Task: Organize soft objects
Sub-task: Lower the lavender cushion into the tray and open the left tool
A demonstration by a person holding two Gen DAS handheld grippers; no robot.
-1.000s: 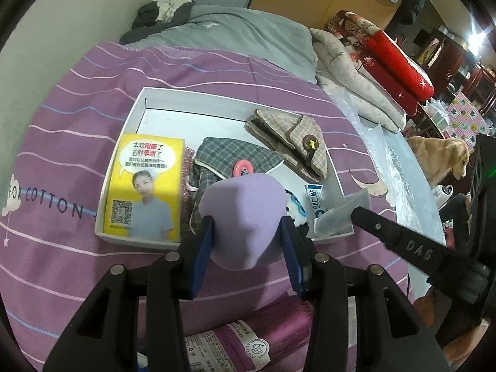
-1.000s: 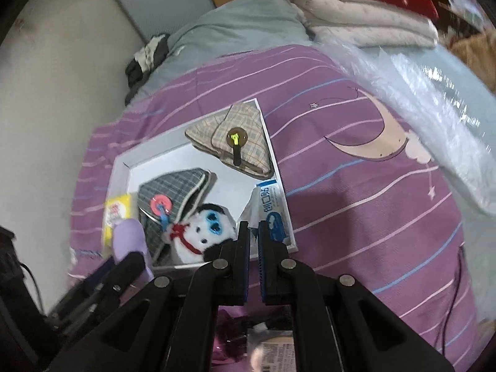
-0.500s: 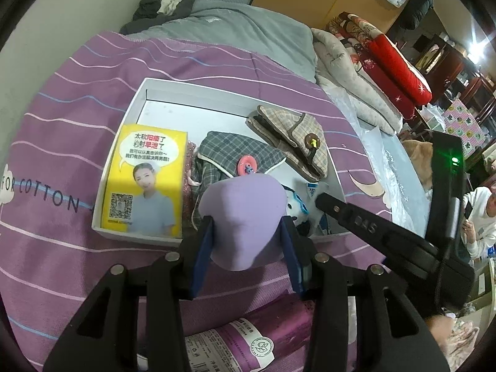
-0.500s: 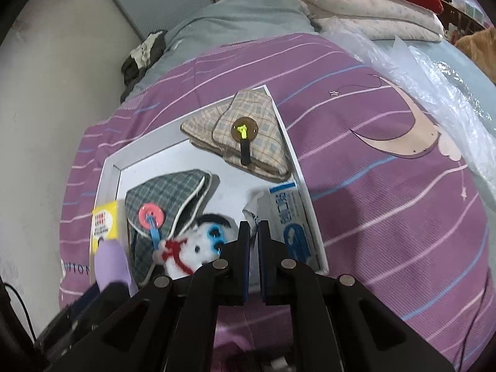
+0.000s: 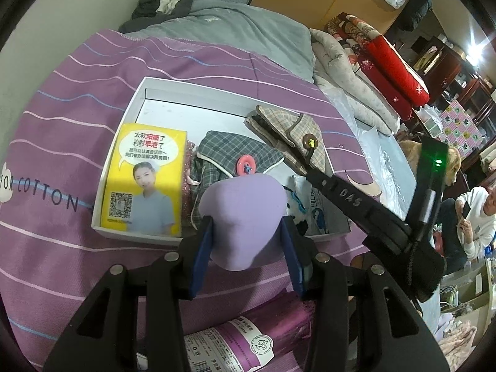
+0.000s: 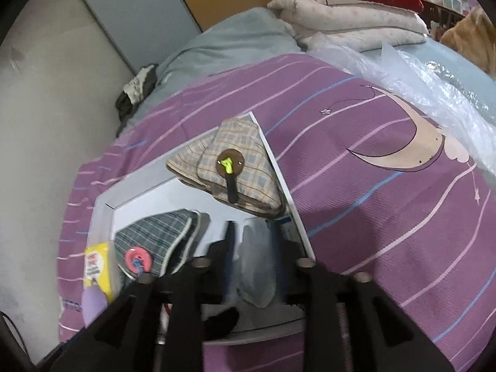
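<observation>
Lilac soft pad (image 5: pixel 243 214) upright, pinched at its sides, over white tray's (image 5: pixel 136 99) near edge. In tray: grey plaid pouch (image 5: pixel 235 158), beige plaid pouch (image 6: pixel 238 167), yellow packet (image 5: pixel 145 183).

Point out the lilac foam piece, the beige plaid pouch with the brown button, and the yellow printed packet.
Lilac foam piece (image 5: pixel 245 214), left wrist view, middle of its rounded face.
Beige plaid pouch with the brown button (image 6: pixel 245 167), right wrist view, front flap.
Yellow printed packet (image 5: pixel 145 179), left wrist view, centre of its printed face.

Right gripper (image 6: pixel 251 248), jaws opening, reaches into the white box (image 6: pixel 280 179) over a pale plastic packet (image 6: pixel 255 266), which lies between them; beige checked pouch (image 6: pixel 235 167) beyond, grey one (image 6: pixel 161 238) to the left
</observation>
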